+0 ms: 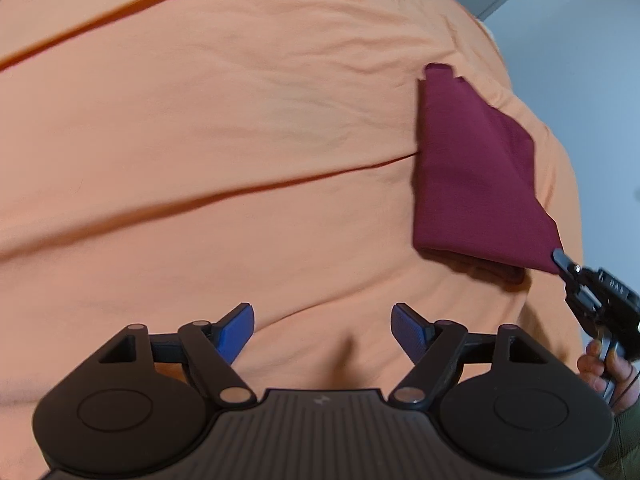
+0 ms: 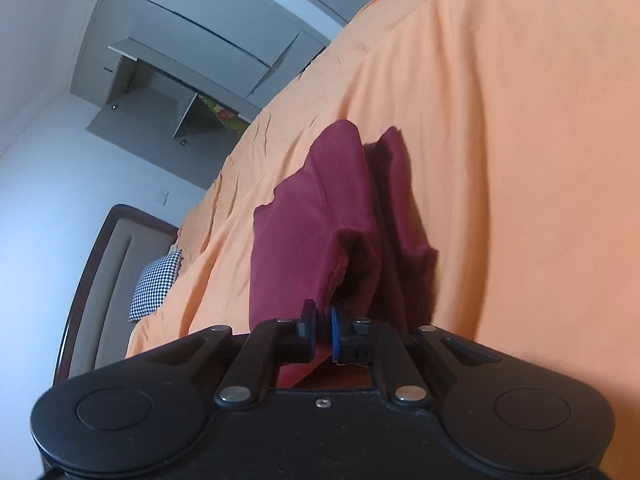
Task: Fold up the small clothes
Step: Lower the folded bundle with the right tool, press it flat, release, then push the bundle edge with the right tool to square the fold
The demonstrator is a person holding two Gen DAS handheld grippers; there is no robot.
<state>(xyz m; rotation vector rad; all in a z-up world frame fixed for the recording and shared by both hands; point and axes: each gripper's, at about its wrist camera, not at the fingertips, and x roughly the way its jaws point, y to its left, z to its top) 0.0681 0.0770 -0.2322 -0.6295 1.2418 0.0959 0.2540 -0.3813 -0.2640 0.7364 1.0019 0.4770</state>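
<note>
My right tongs [image 2: 323, 326] clench the maroon cloth [image 1: 472, 176] at its five-o'clock corner on the bed [image 1: 200, 140]; my left tongs [image 1: 322, 320] gape empty.

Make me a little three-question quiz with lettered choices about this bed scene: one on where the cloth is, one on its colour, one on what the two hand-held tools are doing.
1. Where does the folded garment lie?
A. On the orange bedsheet
B. On a wooden floor
C. In a basket

2. What colour is the garment?
A. Navy blue
B. Dark red
C. White

3. How do the two tools stand?
A. Both open and empty
B. Left gripper shut on the garment, right gripper open
C. Right gripper shut on the garment's corner, left gripper open and empty

Answers:
1. A, the sheet surrounds the garment on every side.
2. B, it shows maroon in both views.
3. C, in the right wrist view the fingers pinch the cloth; in the left wrist view the blue pads stand wide apart over bare sheet.
</note>
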